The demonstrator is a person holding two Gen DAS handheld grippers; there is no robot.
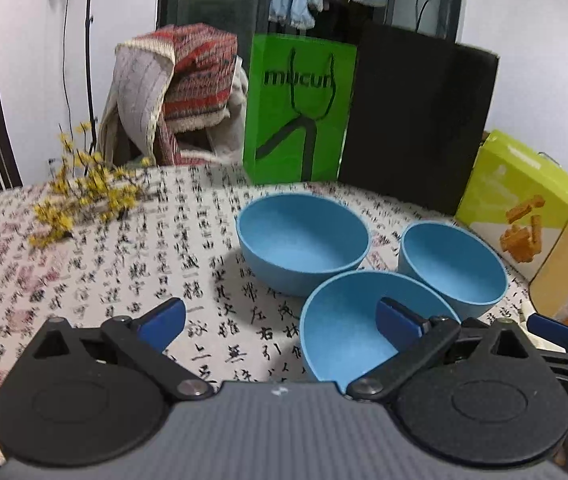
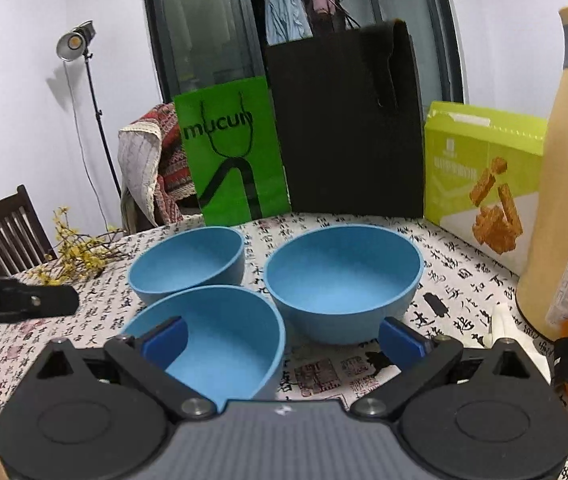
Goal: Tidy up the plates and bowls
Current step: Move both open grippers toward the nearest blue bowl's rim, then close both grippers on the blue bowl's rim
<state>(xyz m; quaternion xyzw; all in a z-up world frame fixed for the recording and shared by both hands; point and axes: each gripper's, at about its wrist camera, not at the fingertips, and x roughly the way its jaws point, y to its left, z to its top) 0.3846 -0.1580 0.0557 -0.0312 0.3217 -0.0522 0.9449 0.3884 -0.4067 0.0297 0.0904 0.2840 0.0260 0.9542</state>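
A: What's the setting?

B: A table under a calligraphy-print cloth (image 2: 460, 264), with a green bag (image 2: 232, 156) and a black bag (image 2: 348, 120) standing along the back, upper centre of both views.

A: And the bowls?

B: Three blue ones clustered mid-frame, all upright and empty, likely gathered for stacking. In the right wrist view the near bowl (image 2: 224, 340) sits lower left, the far-left bowl (image 2: 188, 256) behind it, the big bowl (image 2: 344, 276) centre.

A: The grippers?

B: The right gripper (image 2: 282, 340) is spread wide, holding nothing. The left gripper (image 1: 280, 320) is equally wide and empty, its right-hand finger showing over the near bowl (image 1: 348, 332), probably lining up on the rim.
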